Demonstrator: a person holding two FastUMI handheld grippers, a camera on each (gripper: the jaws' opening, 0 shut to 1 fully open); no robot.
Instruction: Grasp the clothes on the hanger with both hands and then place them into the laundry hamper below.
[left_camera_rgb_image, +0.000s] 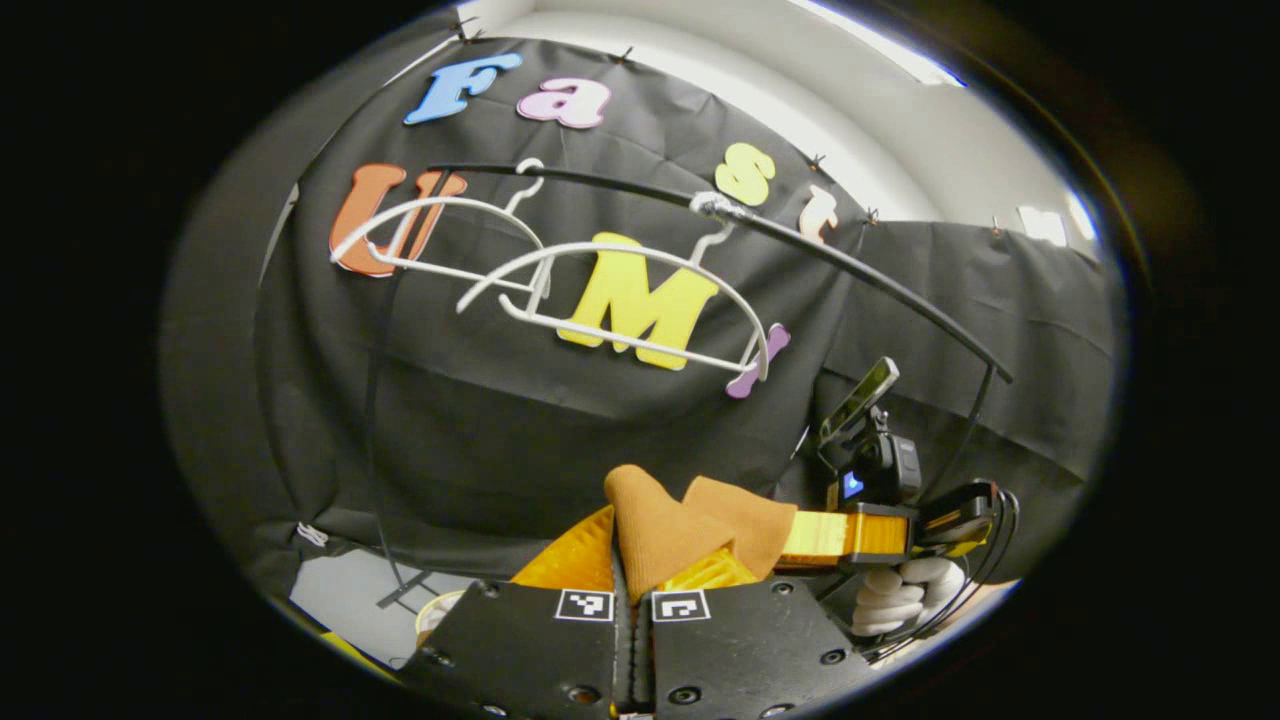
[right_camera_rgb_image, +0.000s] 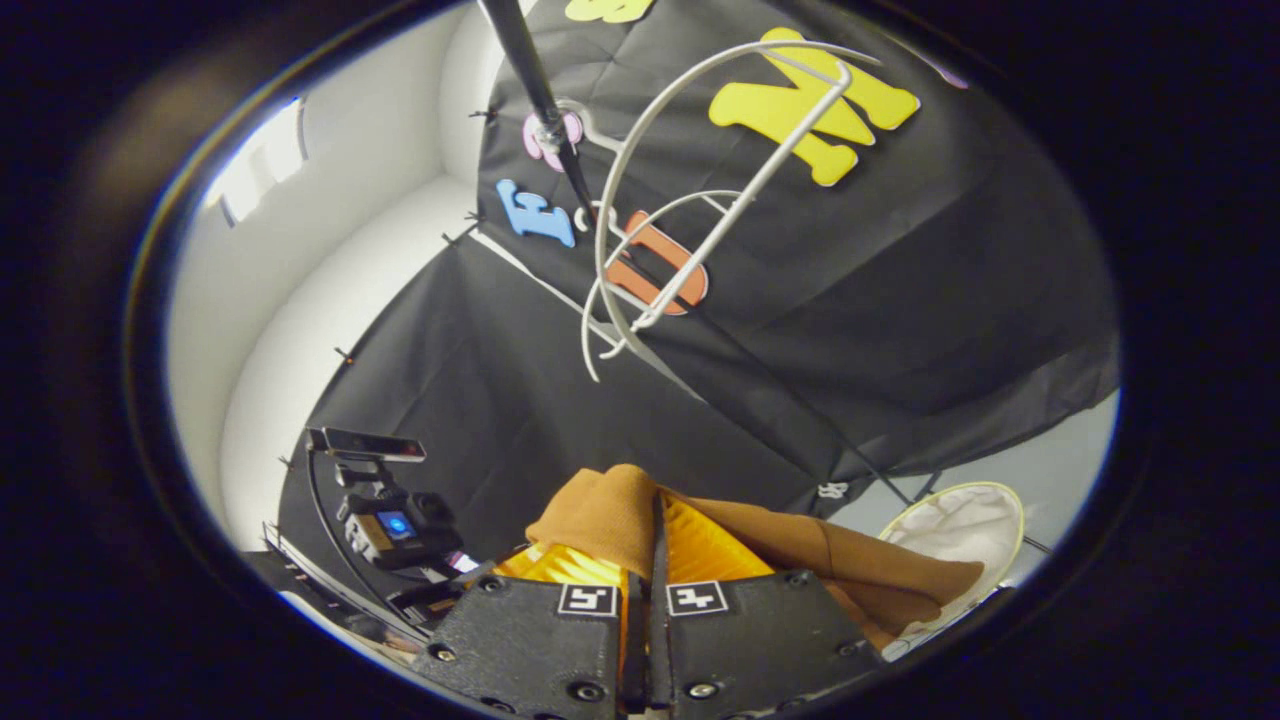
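Between each gripper's fingers you have the brown garment (left_camera_rgb_image: 690, 530) clamped, left gripper (left_camera_rgb_image: 632, 575) and right gripper (right_camera_rgb_image: 645, 560); bare hangers (left_camera_rgb_image: 610, 300) hang above.

Black cloth (left_camera_rgb_image: 480, 430) drapes the booth wall, a white wall (right_camera_rgb_image: 300, 290) rises beside it, and pale grey floor (right_camera_rgb_image: 1060, 460) shows under the cloth's hem.

We find no words, brands or numbers that we can read. The only signs are small square black-and-white coded markers (left_camera_rgb_image: 585, 604), one pair on the left tool's body and another pair (right_camera_rgb_image: 586, 599) on the right tool's body.
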